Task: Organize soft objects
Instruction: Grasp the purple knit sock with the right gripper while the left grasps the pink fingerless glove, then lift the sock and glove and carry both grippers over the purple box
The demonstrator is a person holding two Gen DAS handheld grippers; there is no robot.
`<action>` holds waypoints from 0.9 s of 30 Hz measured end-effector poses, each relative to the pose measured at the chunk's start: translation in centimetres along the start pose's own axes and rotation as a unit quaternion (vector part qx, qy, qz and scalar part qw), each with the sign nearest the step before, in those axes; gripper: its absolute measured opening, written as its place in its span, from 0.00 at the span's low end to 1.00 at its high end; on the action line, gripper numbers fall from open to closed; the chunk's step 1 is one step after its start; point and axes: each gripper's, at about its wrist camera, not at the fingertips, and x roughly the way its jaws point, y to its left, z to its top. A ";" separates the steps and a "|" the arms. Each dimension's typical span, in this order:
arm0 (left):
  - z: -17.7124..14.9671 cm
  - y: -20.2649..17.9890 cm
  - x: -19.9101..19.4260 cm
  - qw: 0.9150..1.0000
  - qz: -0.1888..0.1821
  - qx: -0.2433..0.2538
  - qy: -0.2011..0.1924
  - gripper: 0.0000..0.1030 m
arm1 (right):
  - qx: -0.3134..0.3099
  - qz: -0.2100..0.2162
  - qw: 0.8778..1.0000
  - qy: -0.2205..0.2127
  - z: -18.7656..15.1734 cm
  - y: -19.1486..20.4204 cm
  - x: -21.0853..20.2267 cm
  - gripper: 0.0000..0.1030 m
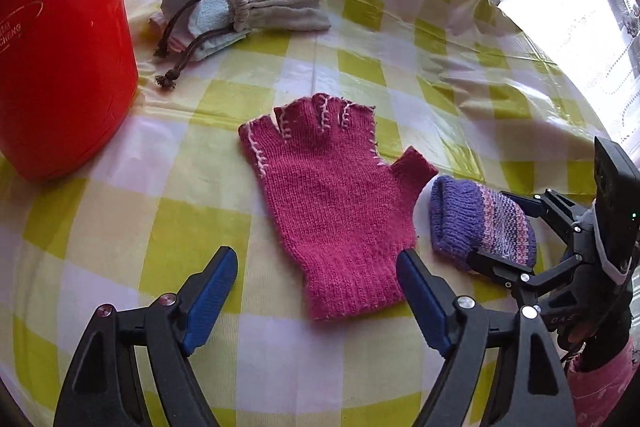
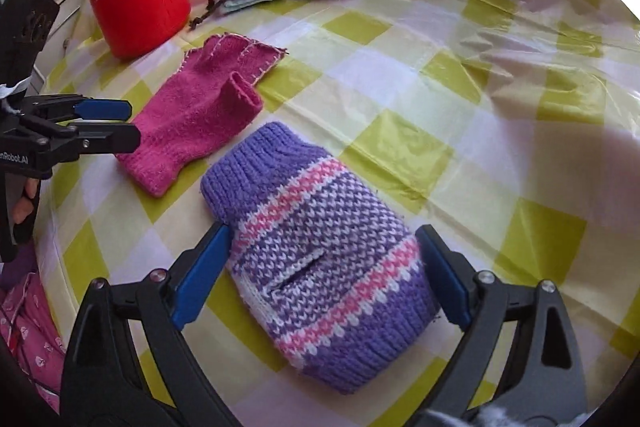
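On the surface (image 1: pixel 120 227), covered w/ a yellow-and-white checked cloth, a pink fingerless glove (image 1: pixel 336 203) lies flat, cuff toward the left tongs (image 1: pixel 318 291) and finger stubs pointing away. The left tongs stand wide, one blue pad on each side of the cuff end, not gripping it; the right pad overlaps the cuff's edge in the left wrist view, contact can't be judged. Just right of the glove's thumb lies a purple striped knit piece (image 2: pixel 320 255) (pink and white bands, ribbed purple ends, a slit in the middle), close to the glove but apart from it. The right tongs (image 2: pixel 320 275) straddle its near half, jaws wide; the left pad is right at the knit's edge and the right pad sits at its opposite edge, no squeeze visible in the fabric. From the left wrist view the same knit (image 1: pixel 480 223) shows w/ the right tongs' black fingers above and below it. Farther back, a grey drawstring pouch (image 1: pixel 248 11) lies on its side, brown cord trailing toward a red container (image 1: pixel 60 59) standing upright at the surface's left. Pouch and container are near each other, not touching.
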 end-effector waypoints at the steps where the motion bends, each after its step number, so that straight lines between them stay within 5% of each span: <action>1: 0.0 -0.6 0.2 1.000 0.001 0.008 0.002 0.80 | 0.001 -0.007 1.000 -0.003 -0.5 0.2 -0.2 0.91; 4: 0.2 -3.0 1.3 0.999 0.000 0.036 0.012 0.83 | 0.031 -0.005 0.999 -0.022 -2.7 0.3 -1.4 0.72; 7: 0.7 -5.7 3.3 0.994 0.059 0.095 0.015 0.93 | 0.083 -0.031 0.996 -0.028 -4.9 0.2 -3.3 0.49; 8: 0.8 -6.5 4.2 0.989 0.089 0.120 0.017 1.00 | 0.100 -0.039 0.994 -0.029 -5.7 0.2 -3.9 0.49; 16: 2.6 -6.4 5.1 0.989 0.090 0.110 -0.031 0.97 | 0.153 -0.062 0.985 -0.050 -9.2 2.1 -6.2 0.49; 17: 2.3 -6.4 4.7 0.989 0.087 0.113 -0.040 0.83 | 0.156 -0.066 0.984 -0.052 -9.2 2.2 -6.3 0.49; 18: 1.9 -6.4 4.0 0.988 0.084 0.119 -0.046 0.54 | 0.158 -0.070 0.983 -0.055 -9.4 2.4 -6.4 0.49; 20: 0.9 -6.4 2.8 0.989 0.074 0.121 -0.037 0.21 | 0.166 -0.079 0.981 -0.061 -9.6 2.7 -6.6 0.48; 27: -6.7 -5.9 -1.9 0.985 0.063 0.141 -0.076 0.21 | 0.235 -0.052 0.962 -0.132 -11.0 4.0 -9.0 0.42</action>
